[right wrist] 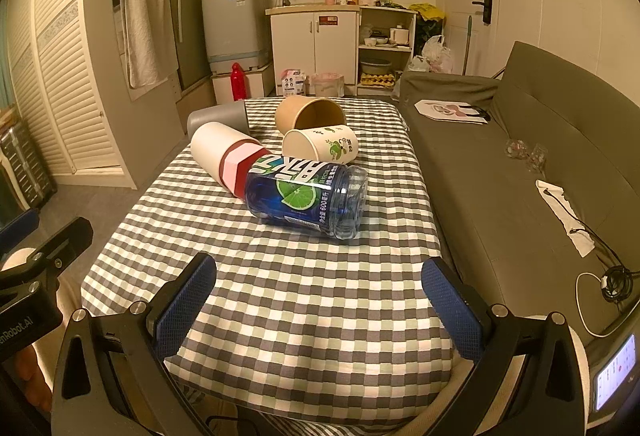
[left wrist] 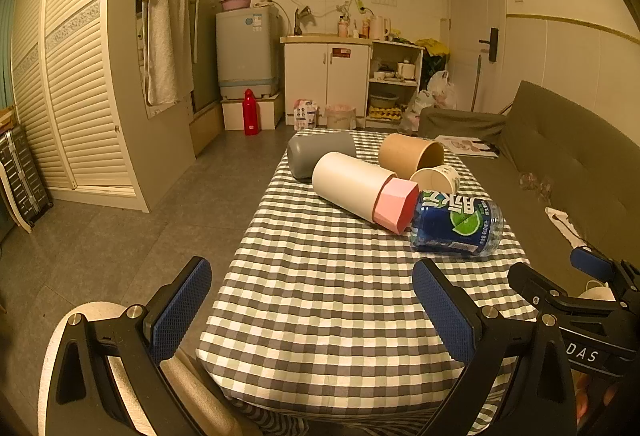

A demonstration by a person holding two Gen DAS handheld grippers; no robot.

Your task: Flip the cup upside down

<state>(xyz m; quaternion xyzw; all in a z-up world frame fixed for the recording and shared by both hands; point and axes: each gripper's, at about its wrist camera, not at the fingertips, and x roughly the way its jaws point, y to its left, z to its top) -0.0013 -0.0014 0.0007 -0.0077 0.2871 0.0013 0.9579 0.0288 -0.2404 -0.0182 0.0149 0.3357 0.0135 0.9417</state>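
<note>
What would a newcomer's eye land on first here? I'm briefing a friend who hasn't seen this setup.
Probably the cluster of toppled containers mid-table on the checked tablecloth: a blue bottle with a lime label nearest, a white cup and pink cup to its left, a printed paper cup, brown cup and grey cup behind. Next, the open left gripper and right gripper low in front, both empty.

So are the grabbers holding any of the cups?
No, nothing is held. The left gripper and right gripper are both open over the checked tablecloth, short of the cups lying on their sides.
</note>
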